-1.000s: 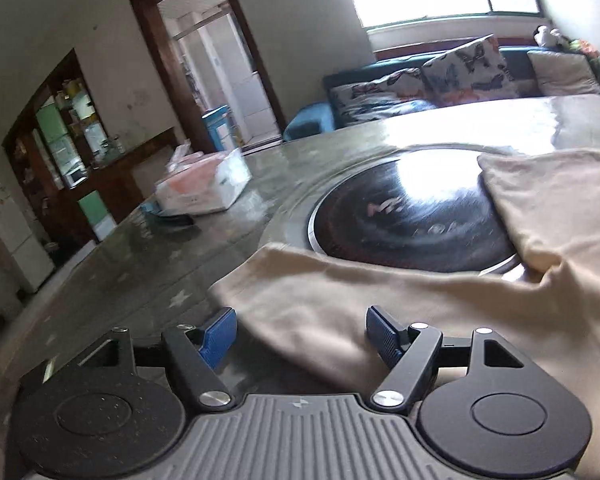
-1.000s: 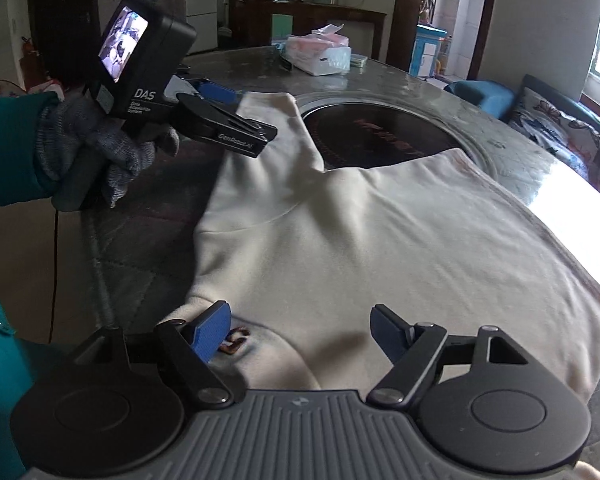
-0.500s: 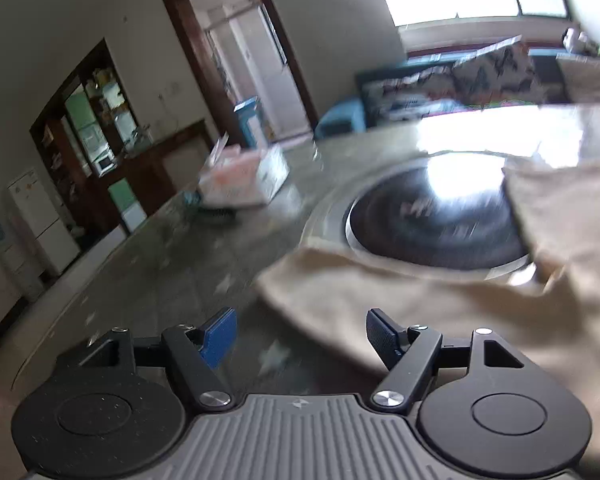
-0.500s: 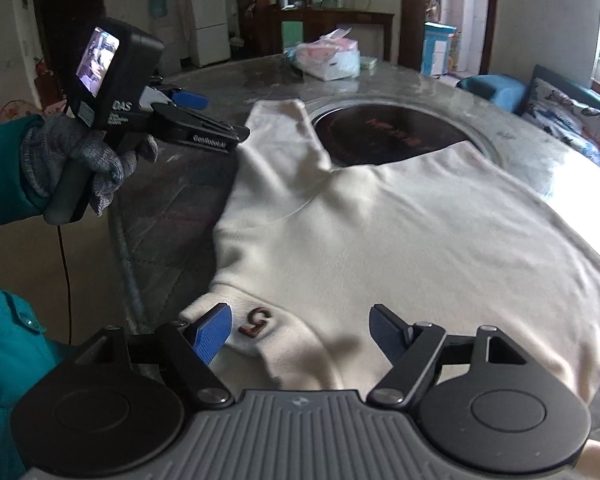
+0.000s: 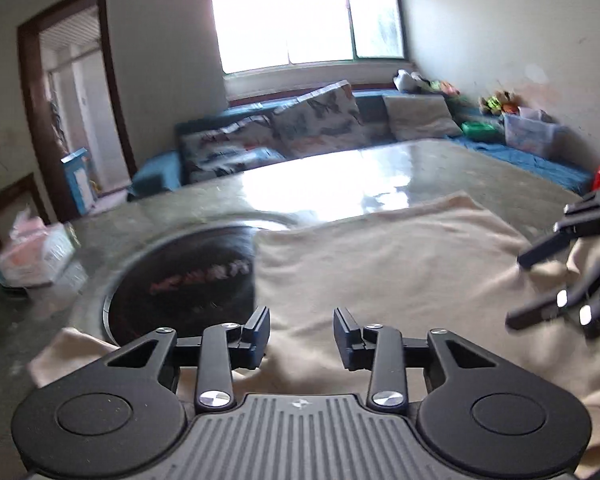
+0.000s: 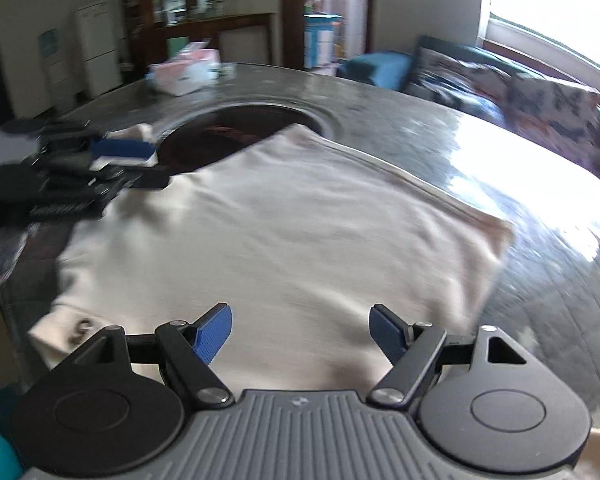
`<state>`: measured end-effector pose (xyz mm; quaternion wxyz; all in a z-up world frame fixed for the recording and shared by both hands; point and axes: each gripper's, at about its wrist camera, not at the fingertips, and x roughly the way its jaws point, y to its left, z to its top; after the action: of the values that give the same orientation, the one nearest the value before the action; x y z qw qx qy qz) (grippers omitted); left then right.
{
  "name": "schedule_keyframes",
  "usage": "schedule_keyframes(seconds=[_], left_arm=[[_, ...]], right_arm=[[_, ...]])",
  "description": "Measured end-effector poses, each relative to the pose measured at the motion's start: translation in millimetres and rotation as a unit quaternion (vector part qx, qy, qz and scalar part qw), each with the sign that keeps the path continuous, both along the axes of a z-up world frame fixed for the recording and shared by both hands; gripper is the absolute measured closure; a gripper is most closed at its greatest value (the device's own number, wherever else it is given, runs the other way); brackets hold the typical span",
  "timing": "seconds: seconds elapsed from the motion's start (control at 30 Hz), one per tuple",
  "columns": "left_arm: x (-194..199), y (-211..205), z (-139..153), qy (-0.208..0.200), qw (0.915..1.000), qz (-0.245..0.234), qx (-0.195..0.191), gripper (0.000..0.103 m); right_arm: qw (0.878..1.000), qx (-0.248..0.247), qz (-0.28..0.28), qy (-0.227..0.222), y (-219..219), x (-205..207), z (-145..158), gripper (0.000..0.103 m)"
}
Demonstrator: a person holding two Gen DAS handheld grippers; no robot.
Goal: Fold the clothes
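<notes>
The cream garment (image 6: 284, 232) lies spread on the round table (image 6: 420, 120), one edge over the dark centre plate (image 5: 188, 280); its near hem is cut off, and motion blur smears everything. The left gripper (image 5: 302, 334) hovers over a sleeve, jaws apart. The right gripper (image 6: 302, 332) gapes wide above the cloth.

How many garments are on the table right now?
1: a cream top spread across the table, partly overlapping the dark round inset; its sleeve runs left beneath the left gripper. Anything under it is hidden.
</notes>
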<state>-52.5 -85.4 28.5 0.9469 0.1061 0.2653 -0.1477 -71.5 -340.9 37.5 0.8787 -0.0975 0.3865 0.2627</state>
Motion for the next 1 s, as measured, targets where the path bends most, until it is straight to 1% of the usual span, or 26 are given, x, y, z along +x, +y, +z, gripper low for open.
schedule_keyframes(seconds=[0.07,0.2,0.27,0.37,0.47,0.57,0.77,0.93,1.0], left_arm=[[7.8,3.2,-6.1,0.020,0.9998,0.000,-0.003,0.069],[19.0,11.6,-17.5,0.046,0.9986,0.026,0.002,0.069],[21.4,20.4,-17.6,0.053,0.9980,0.030,-0.012,0.069],[21.0,21.5,-13.2,0.048,0.9980,0.039,-0.009,0.069],[21.9,17.7,-10.6,0.040,0.9984,0.040,-0.003,0.069],[24.4,16.7,-15.7,0.041,0.9982,0.043,0.012,0.067],[25.8,17.1,-17.6,0.034,0.9983,0.042,0.024,0.067],[35.3,14.8,-19.7,0.029,0.9978,0.049,0.034,0.067],[40.2,13.8,-20.5,0.028,0.9976,0.052,0.035,0.065]], right_arm=[[1.000,0.000,-0.021,0.004,-10.8,7.6,-2.1,0.025],[0.998,0.002,-0.058,0.006,-30.3,25.3,-4.9,0.025],[0.998,0.005,-0.070,0.000,-36.6,33.9,-2.5,0.025],[0.997,0.009,-0.081,-0.011,-43.5,50.0,4.0,0.025],[0.996,0.015,-0.090,-0.012,-48.1,67.1,6.7,0.026],[0.995,0.015,-0.100,-0.002,-51.3,85.4,0.1,0.029],[0.992,0.016,-0.121,0.016,-57.6,121.9,-12.9,0.030],[0.991,0.003,-0.132,0.011,-56.7,135.9,-17.3,0.030],[0.991,-0.004,-0.136,0.010,-56.3,143.9,-17.0,0.030]])
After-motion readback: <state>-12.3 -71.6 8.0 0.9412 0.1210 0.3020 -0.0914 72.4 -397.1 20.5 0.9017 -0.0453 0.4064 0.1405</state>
